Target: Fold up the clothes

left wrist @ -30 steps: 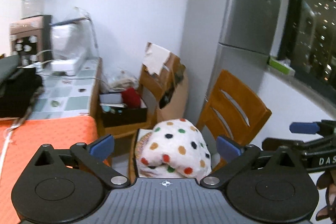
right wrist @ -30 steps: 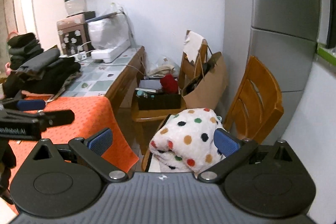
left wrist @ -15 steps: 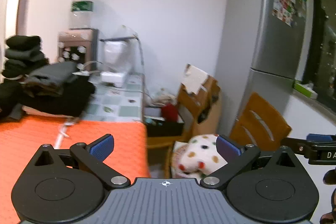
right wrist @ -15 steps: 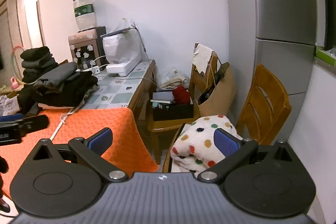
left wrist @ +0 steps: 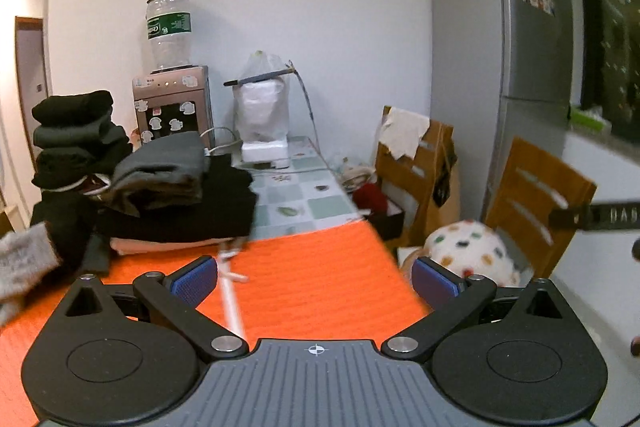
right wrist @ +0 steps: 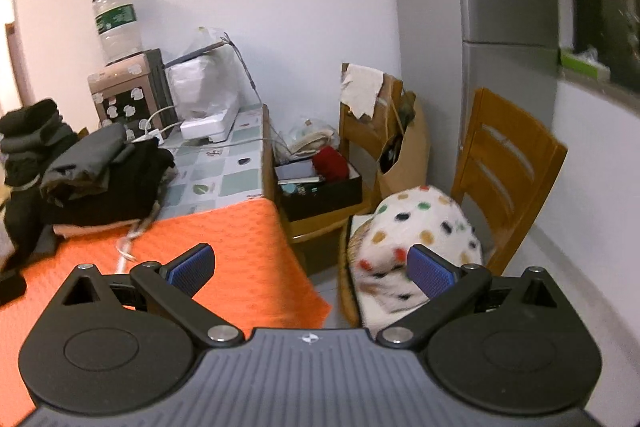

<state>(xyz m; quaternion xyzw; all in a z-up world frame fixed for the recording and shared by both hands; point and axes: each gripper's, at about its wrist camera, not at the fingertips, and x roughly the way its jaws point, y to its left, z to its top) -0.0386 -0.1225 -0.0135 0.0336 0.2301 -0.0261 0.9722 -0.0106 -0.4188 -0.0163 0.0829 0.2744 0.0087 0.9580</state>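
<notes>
Left wrist view: the left tongs (left wrist: 314, 277) gape wide and empty over the orange-covered worktop (left wrist: 320, 267). The folded dark clothes (left wrist: 160, 187) stacked at its far left look soft and limp; a folded edge should give the best hold.

Right wrist view: the right tongs (right wrist: 310, 267) are equally wide, empty, above the worktop's corner. The polka-dot blanket (right wrist: 416, 227) lies on a wooden chair (right wrist: 508, 167) beside it, with open orange surface for spreading.

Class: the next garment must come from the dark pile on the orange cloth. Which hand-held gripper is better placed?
Probably the left hand-held gripper: open, above the orange cloth facing the dark pile. The right hand-held gripper sits near the cloth's edge beside the spotted blanket.
</notes>
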